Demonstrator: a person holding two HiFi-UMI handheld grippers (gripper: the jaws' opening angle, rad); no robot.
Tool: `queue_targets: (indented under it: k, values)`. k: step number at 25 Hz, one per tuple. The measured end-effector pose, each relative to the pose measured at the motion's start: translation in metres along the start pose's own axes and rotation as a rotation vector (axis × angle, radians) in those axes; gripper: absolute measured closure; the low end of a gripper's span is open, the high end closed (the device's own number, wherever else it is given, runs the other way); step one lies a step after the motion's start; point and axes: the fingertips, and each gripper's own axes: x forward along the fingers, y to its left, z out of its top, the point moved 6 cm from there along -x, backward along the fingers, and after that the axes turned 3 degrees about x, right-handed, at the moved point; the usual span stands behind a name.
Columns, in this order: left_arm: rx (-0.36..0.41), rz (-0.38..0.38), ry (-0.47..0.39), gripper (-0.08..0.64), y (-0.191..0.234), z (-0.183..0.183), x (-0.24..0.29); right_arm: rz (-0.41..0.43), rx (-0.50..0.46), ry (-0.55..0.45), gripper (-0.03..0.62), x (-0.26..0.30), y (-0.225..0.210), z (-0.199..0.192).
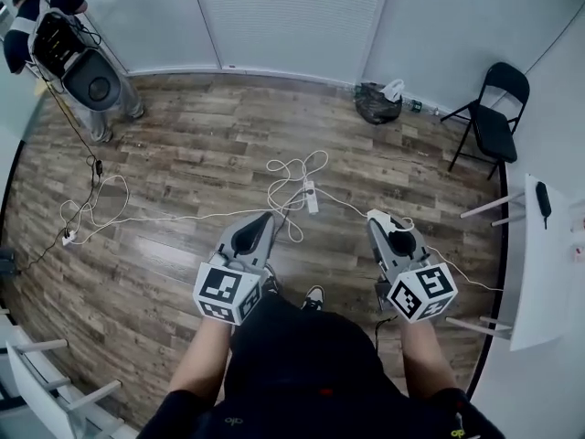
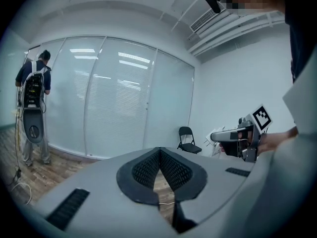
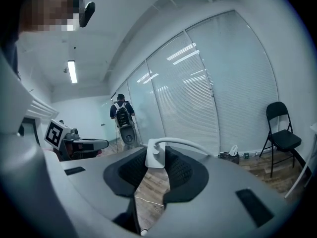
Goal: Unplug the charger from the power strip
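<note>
right hand-held gripper [image 1: 377, 219]: pinching the white charger [image 3: 154, 157] between its ribbed pads, close to the tips; held up in front of the person and pointing slightly downward.

charger: upright in that pinch and well clear of the floor. Its cable [image 3: 190, 144] leaves the top and arcs over the right jaw.

left hand-held gripper [image 2: 159, 151]: pads pressed together at the tips with nothing between them; raised level with the right one, the two well apart.

power strip [image 1: 311, 196]: lies on the wooden floor [image 1: 183, 154], farther out than both grippers and between them in the head view. Loose loops of white cord lie at its far end and left side.

task state: judging from this, the charger is already out of the strip.

risk, slip: the grip is only on the plug body near the pad tips. A tug on the cable could twist the charger out of the pinch.

risk, snag: thin white cords run across the floor near the person's shoes. I cannot tell which one belongs to the charger. If it is caught in the loops, lifting further could drag the strip.

surroundings: a black folding chair [image 1: 494, 117] stands far right, and another person [image 1: 78, 58] stands far left.
</note>
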Motion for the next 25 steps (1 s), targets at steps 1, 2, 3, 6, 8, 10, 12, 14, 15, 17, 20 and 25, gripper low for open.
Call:
queue_targets:
  k: [1,2,3,6,8,10,12,14,15,17,20,25]
  values:
    - [0.002,0.004,-0.004,0.541,0.001,0.003,-0.007,-0.001,-0.005,-0.013,0.483,-0.004,0.002,0.002]
    - [0.003,0.008,-0.009,0.541,0.004,0.007,-0.012,-0.002,-0.015,-0.028,0.483,-0.006,0.005,0.006]
    - [0.005,0.014,-0.017,0.541,0.007,0.011,-0.016,-0.002,-0.03,-0.042,0.483,-0.008,0.007,0.01]
    - [0.016,0.031,-0.046,0.541,0.015,0.022,-0.028,0.005,-0.072,-0.075,0.483,-0.012,0.019,0.02]
    - [0.022,0.033,-0.066,0.541,0.022,0.031,-0.035,0.015,-0.085,-0.09,0.483,-0.009,0.028,0.025]
    - [0.035,0.03,-0.078,0.541,0.029,0.039,-0.044,0.021,-0.094,-0.1,0.483,-0.005,0.038,0.032]
    - [0.047,0.02,-0.083,0.541,0.037,0.044,-0.053,0.027,-0.106,-0.112,0.483,0.002,0.049,0.038]
    - [0.051,0.002,-0.08,0.541,0.046,0.045,-0.061,0.037,-0.12,-0.127,0.483,0.009,0.063,0.044]
    - [0.05,-0.006,-0.079,0.541,0.049,0.044,-0.065,0.043,-0.13,-0.132,0.483,0.012,0.07,0.047]
    - [0.051,-0.017,-0.081,0.541,0.054,0.044,-0.068,0.054,-0.152,-0.135,0.483,0.016,0.083,0.05]
    - [0.064,-0.03,-0.089,0.541,0.056,0.044,-0.069,0.059,-0.181,-0.133,0.483,0.018,0.094,0.052]
    - [0.064,-0.048,-0.094,0.541,0.06,0.046,-0.067,0.039,-0.2,-0.125,0.483,0.018,0.098,0.055]
